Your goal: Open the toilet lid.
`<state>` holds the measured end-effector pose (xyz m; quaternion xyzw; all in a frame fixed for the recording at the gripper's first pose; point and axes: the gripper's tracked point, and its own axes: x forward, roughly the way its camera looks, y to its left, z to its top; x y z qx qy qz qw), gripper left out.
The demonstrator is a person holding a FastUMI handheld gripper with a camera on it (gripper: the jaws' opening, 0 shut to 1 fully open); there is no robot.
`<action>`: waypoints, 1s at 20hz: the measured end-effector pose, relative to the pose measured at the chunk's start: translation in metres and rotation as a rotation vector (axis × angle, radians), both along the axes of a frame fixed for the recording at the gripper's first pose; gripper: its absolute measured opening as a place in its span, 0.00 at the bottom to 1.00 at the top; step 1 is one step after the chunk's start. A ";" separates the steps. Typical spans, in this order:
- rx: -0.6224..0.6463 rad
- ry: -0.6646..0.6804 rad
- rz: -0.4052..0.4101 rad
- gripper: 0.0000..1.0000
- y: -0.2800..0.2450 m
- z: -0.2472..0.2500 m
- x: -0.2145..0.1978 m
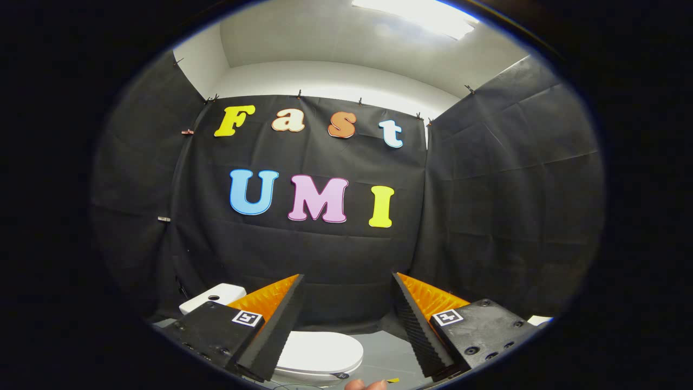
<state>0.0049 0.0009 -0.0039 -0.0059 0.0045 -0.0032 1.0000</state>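
A white toilet stands low ahead, well below and beyond my fingers. Its lid [319, 351] lies flat and closed over the bowl, showing in the gap between the fingers. The white tank [214, 297] with a round flush button sits behind the left finger, against the black cloth wall. My gripper [347, 281] is open, its black and orange fingers [281, 314] spread wide with nothing between them, held above the toilet and apart from it.
Black cloth walls close in the booth at the back and on both sides. Grey floor [387, 352] shows to the right of the toilet. A person's fingertip [367, 385] shows just below the lid's front edge, beside a small yellow mark [393, 380].
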 end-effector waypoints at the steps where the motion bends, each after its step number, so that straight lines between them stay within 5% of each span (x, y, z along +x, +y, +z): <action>1: -0.006 -0.002 0.006 0.98 0.001 -0.001 0.001; 6: -0.028 -0.011 0.030 0.98 0.006 -0.018 0.008; 20: 0.312 0.272 0.213 0.98 0.011 -0.163 0.065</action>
